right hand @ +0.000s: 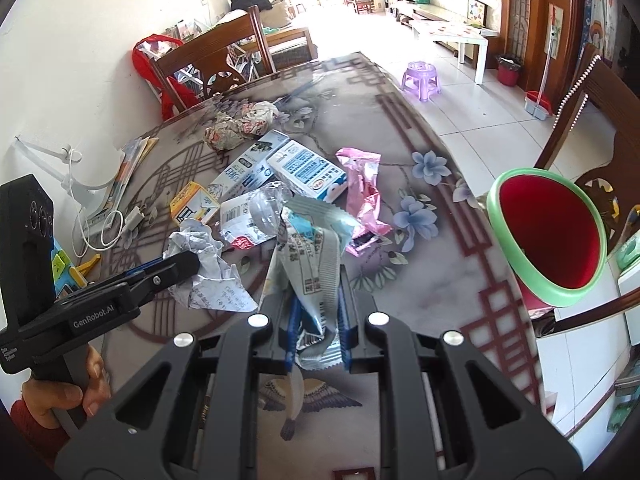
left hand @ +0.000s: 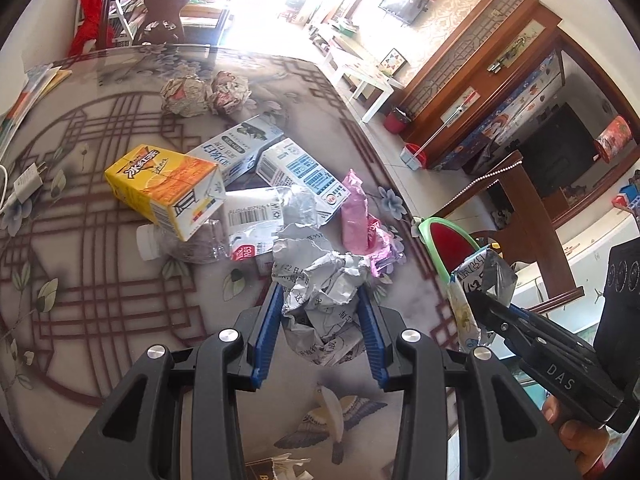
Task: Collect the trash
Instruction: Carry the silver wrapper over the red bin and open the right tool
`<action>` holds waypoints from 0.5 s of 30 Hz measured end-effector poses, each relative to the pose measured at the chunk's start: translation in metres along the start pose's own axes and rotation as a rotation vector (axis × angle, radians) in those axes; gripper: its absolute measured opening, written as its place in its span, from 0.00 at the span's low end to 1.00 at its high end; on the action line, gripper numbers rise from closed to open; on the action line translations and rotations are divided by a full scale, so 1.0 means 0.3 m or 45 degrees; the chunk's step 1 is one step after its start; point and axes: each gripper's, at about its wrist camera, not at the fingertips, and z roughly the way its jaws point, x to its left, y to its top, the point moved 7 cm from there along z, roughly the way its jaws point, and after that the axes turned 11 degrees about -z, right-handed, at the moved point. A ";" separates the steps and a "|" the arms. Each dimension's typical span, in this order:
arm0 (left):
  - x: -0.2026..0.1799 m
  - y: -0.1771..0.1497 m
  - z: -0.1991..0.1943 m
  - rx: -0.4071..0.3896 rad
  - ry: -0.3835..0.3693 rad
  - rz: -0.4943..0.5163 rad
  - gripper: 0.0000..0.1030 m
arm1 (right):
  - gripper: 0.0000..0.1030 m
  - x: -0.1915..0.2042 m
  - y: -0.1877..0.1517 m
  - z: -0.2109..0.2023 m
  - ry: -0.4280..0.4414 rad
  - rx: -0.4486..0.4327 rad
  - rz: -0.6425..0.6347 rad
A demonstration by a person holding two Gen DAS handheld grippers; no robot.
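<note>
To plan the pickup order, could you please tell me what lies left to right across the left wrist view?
Charger plug → yellow juice carton → crumpled paper held by the left gripper → bin → silver wrapper held by the right gripper.

The left wrist view looks forward along its own tongs [left hand: 320, 300], down and close onto the counter [left hand: 80, 280], with the litter pile spreading toward 12 o'clock and the right tongs [left hand: 478, 300] entering at 4 o'clock. The right wrist view looks along its tongs [right hand: 318, 300] from a little higher, the left tongs [right hand: 188, 264] entering at 9 o'clock. Both share the counter [right hand: 420, 280], the yellow carton [left hand: 168, 188] [right hand: 192, 202], the pink wrapper [left hand: 356, 212] [right hand: 366, 192] and the red bin [left hand: 452, 248] [right hand: 548, 236].
</note>
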 end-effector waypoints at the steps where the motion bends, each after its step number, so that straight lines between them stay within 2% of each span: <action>1: -0.009 0.000 0.003 -0.001 -0.002 0.003 0.35 | 0.16 -0.011 -0.004 -0.005 -0.006 -0.001 0.007; 15: -0.138 -0.033 0.089 0.044 -0.022 0.036 0.35 | 0.16 -0.189 -0.036 -0.034 -0.061 0.013 0.080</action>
